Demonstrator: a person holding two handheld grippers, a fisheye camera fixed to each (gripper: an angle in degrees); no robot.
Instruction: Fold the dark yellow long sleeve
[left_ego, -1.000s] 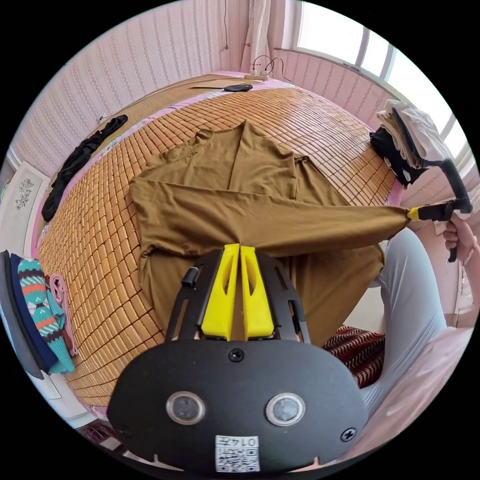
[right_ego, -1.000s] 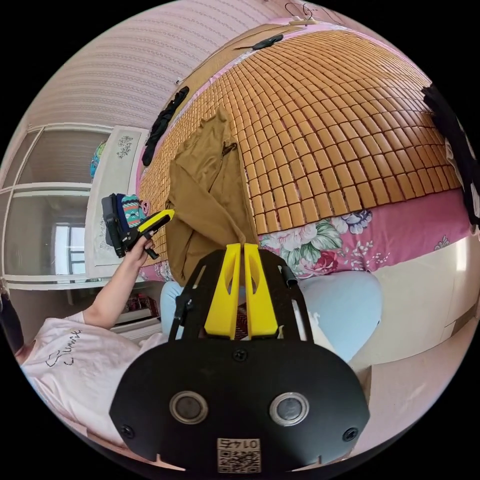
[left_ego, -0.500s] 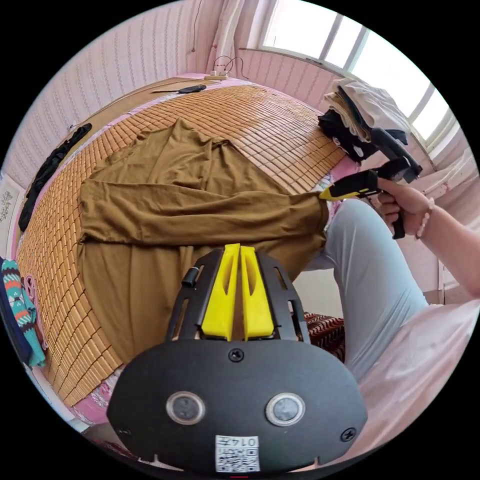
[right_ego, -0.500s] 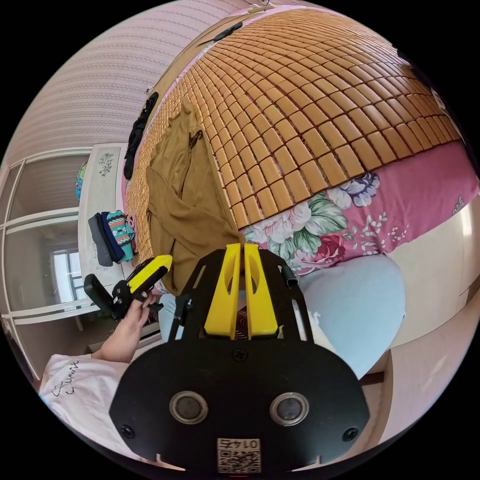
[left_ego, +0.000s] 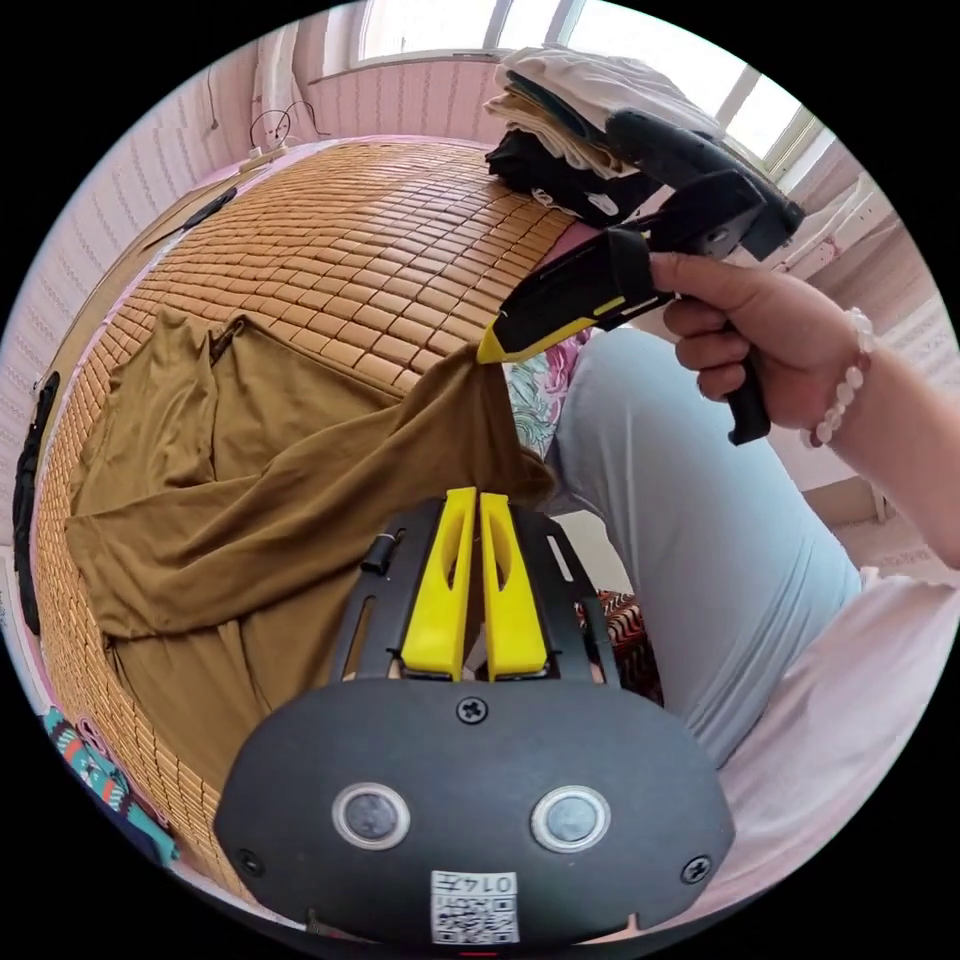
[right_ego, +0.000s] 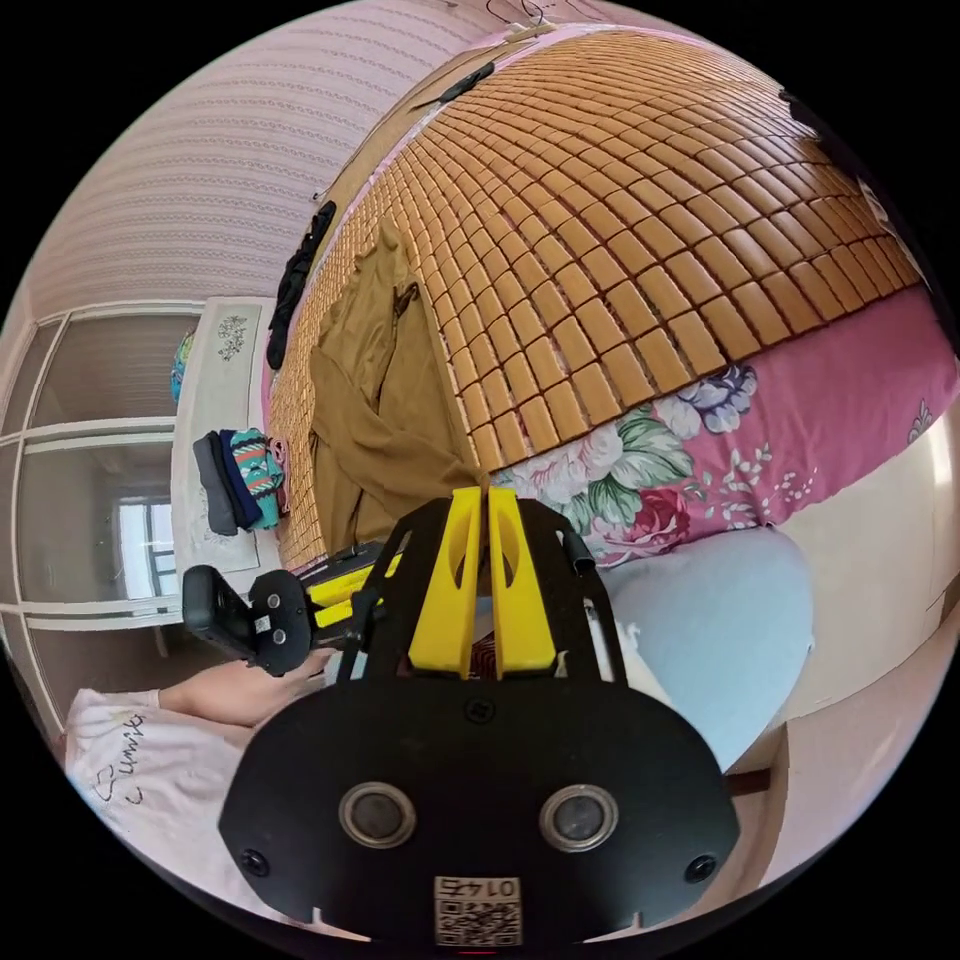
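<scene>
Shirt (left_ego: 250, 500), dark yellow, lies spread on the bed's bamboo mat (left_ego: 380, 240), stretching away ahead of both jaws, its sleeve running lengthwise toward the bed edge. The right gripper (left_ego: 492, 350) pinches the cuff at its closed tips; the left gripper (left_ego: 470, 500), jaws together, looks clenched on fabric just beside.

A bamboo mat (left_ego: 380, 240) of small tan tiles covers the bed, over a pink floral sheet (right_ego: 740, 420) that hangs down the bed's side. A pile of folded clothes (left_ego: 570, 130), white on top and black beneath, sits at the mat's edge by the window (left_ego: 440, 30). A black garment (right_ego: 300, 275) lies along the mat's far side near the striped pink wall. A teal patterned knit (right_ego: 258, 478) rests beside other folded pieces. A person's light blue trouser leg (left_ego: 700, 560) stands against the bed.
</scene>
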